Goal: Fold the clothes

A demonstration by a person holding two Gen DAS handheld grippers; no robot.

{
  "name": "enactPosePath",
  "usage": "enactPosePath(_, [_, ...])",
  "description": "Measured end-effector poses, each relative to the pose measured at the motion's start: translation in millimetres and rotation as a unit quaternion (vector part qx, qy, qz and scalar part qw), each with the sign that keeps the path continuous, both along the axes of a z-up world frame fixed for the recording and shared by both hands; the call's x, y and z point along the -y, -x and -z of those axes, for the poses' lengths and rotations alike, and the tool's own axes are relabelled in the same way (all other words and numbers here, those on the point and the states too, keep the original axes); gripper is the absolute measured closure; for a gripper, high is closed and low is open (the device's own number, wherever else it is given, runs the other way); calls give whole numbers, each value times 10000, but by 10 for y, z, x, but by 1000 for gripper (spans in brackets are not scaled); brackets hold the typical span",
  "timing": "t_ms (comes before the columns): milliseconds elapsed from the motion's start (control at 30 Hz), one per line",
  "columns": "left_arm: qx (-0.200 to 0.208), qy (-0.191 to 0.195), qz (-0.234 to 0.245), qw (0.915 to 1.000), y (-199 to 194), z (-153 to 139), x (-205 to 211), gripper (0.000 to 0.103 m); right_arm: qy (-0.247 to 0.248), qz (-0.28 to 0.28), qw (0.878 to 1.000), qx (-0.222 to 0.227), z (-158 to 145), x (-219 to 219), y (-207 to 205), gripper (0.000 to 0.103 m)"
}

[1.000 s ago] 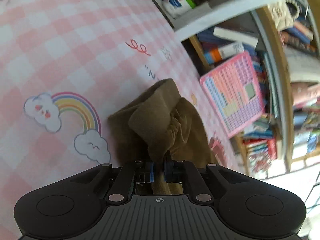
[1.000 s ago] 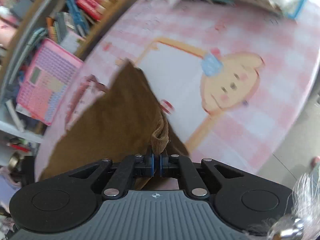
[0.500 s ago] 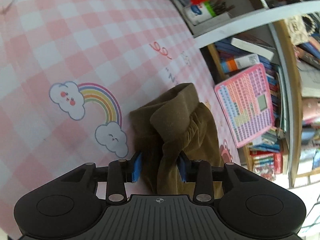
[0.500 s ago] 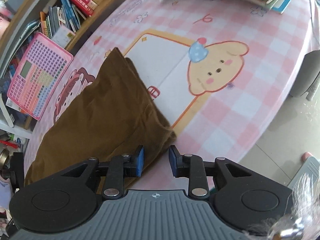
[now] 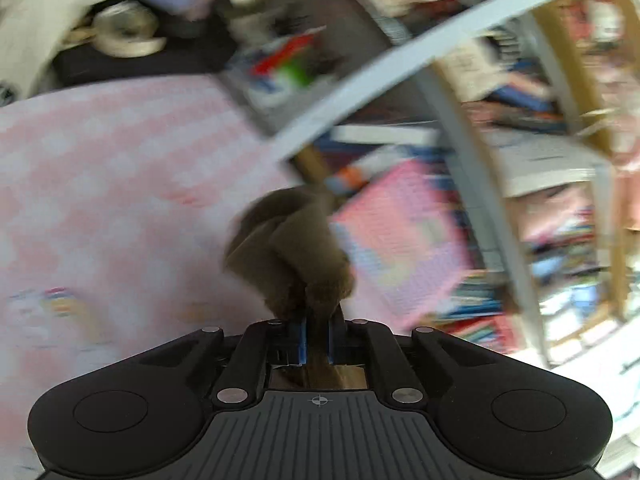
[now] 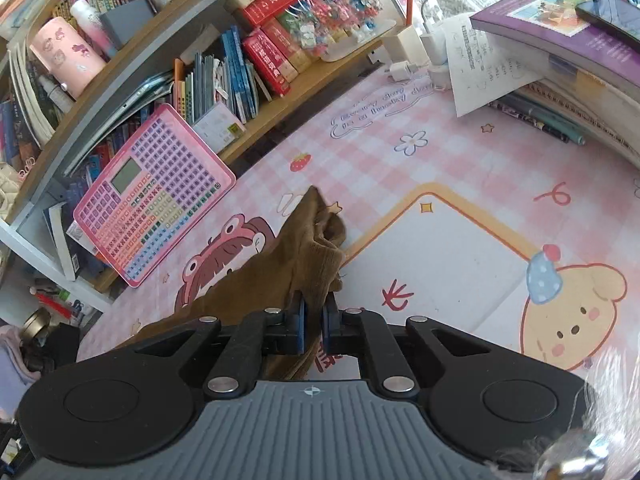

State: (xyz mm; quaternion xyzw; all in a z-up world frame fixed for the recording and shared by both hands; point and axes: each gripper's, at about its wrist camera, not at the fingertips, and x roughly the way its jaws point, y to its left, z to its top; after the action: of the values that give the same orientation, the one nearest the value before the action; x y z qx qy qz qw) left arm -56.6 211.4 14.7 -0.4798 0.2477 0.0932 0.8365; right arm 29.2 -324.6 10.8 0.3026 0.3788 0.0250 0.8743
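1. The left gripper points forward and slightly down over the pink checked table mat; its view is heavily blurred. Its jaws have just been closing and now pinch a bunched wad of the brown garment, which rises in a lump straight ahead of the blue pads.
2. The right gripper tilts down more steeply toward the same mat. Its jaws have also just been closing and now clamp a ribbed edge of the brown garment between the pads.
3. Count: two grippers, one brown garment, one pink keypad toy, one purple-covered book with a dark phone lying on it.
4. Relative to the mat: the garment lies on the mat's side nearest the bookshelf, over the printed frog-hat cartoon. From the right gripper's pads it runs ahead to a pointed tip near the printed strawberry and trails back to the left of the gripper body.
5. The keypad toy leans against the bookshelf just beyond the mat's edge, apart from the garment. The book stack sits at the mat's far right corner.
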Motion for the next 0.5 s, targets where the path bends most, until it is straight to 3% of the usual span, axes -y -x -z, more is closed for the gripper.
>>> enactPosePath(100, [-884, 343, -110, 9954, -4, 507, -147, 95, 41, -44, 9984, -568, 281, -14, 24, 96])
enactPosePath(200, [-804, 247, -138, 9964, 63, 592, -102, 95, 154, -73, 9958, -896, 483, -58, 61, 96])
enactPosePath(500, [-824, 172, -39, 9964, 13, 619, -82, 92, 700, -209, 9951, -668, 453, -194, -37, 95])
